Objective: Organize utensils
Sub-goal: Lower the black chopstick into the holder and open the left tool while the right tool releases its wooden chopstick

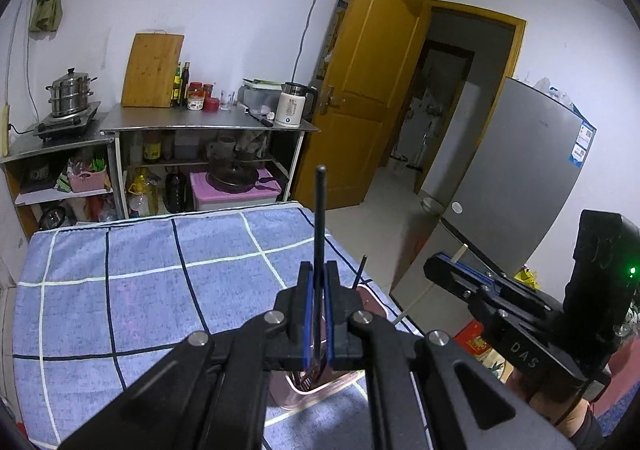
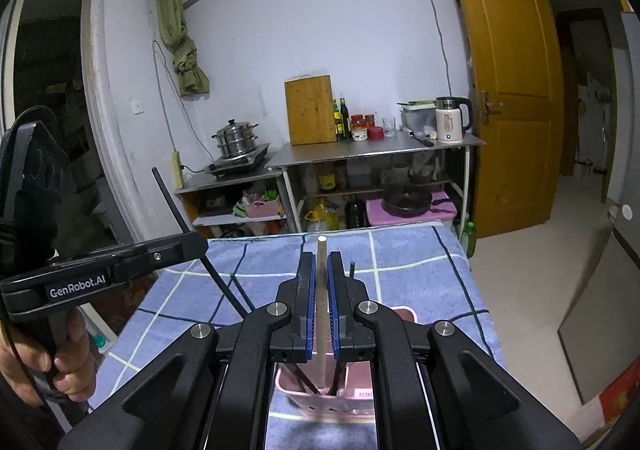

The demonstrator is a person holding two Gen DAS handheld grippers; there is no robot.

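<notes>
In the left wrist view my left gripper (image 1: 319, 270) is shut on a thin black chopstick (image 1: 320, 210) that stands upright above a pink basket (image 1: 296, 390). My right gripper (image 1: 440, 266) shows at the right, shut on a pale wooden chopstick (image 1: 412, 308). From the right wrist, the right gripper (image 2: 321, 262) clamps that wooden chopstick (image 2: 321, 330), whose lower end reaches into the pink basket (image 2: 360, 396). More black chopsticks (image 2: 352, 270) stand in the basket. The left gripper (image 2: 192, 244) is at the left, a hand (image 2: 60, 362) on its handle, holding the black chopstick (image 2: 172, 198).
The basket sits near the right edge of a table under a blue checked cloth (image 1: 140, 290). Behind it stand steel shelves (image 1: 208, 124) with a kettle (image 1: 290, 106), a cutting board (image 1: 152, 70) and a steamer pot (image 1: 70, 92). A fridge (image 1: 520, 190) and an open door (image 1: 376, 82) are to the right.
</notes>
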